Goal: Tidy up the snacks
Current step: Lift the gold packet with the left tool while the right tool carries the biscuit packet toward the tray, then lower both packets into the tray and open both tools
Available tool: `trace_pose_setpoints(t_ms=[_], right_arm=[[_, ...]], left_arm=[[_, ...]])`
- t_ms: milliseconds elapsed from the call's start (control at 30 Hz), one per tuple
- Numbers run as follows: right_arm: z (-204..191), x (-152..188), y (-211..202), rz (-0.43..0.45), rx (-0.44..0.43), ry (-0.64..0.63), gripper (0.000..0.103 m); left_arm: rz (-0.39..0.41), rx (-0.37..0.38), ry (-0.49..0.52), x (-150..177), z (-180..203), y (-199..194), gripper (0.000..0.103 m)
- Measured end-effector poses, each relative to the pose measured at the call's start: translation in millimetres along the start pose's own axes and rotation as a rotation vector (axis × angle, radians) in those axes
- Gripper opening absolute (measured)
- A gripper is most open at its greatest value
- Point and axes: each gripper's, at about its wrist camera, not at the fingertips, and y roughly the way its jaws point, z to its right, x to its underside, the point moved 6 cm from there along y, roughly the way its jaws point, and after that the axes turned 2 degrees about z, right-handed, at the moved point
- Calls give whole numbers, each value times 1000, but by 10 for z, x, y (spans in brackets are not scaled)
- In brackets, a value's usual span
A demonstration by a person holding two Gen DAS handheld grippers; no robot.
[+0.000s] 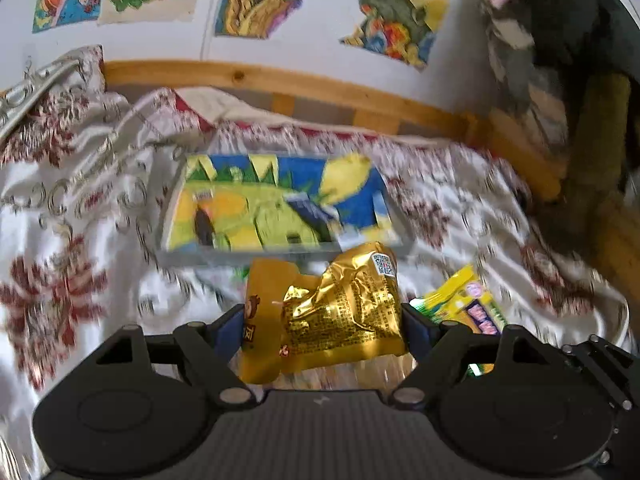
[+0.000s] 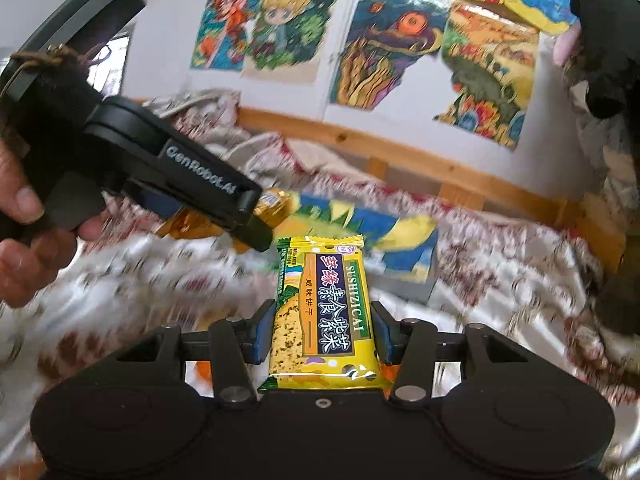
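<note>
- Left gripper [image 1: 322, 320] pinches a crumpled gold snack pouch [image 1: 332, 316] between its blue pads, the pouch held above the patterned bedspread [image 1: 72, 208].
- Right gripper [image 2: 318, 334] clamps a yellow biscuit packet [image 2: 324, 316], the packet upright between the pads.
- A clear tray [image 1: 280, 204] lies on the bedspread beyond both.

The left gripper [image 1: 322, 330] tilts downward, its blue pads [image 1: 228, 332] pressed on something wide held between them. The right gripper [image 2: 322, 334], beside it, clamps narrower. A bare hand [image 2: 24, 232] grasps the left gripper's handle.
</note>
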Motion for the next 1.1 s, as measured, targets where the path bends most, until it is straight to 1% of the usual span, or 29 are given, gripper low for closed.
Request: trace_pose_setpoints(t_ms=[133, 233, 333, 433, 600, 767, 933, 1100], right_arm=[[148, -389, 291, 49, 25, -1, 50], [293, -636, 539, 87, 45, -1, 50], [423, -785, 806, 101, 55, 4, 50], [520, -844, 1104, 97, 61, 2, 50], [559, -830, 1601, 70, 78, -37, 50], [599, -732, 2087, 28, 97, -35, 50], [699, -613, 2503, -28, 95, 10, 50], [776, -480, 2781, -98, 87, 52, 50]], left_arm=[[50, -38, 6, -444, -82, 139, 83], [87, -54, -6, -735, -124, 249, 83], [116, -74, -2, -971, -149, 446, 83], [125, -76, -2, -1117, -189, 699, 83], [106, -66, -11, -1222, -249, 1159, 83], [92, -77, 5, -1252, -295, 1585, 84], [56, -85, -5, -1166, -364, 1965, 84], [19, -100, 3, -1024, -398, 2249, 84]])
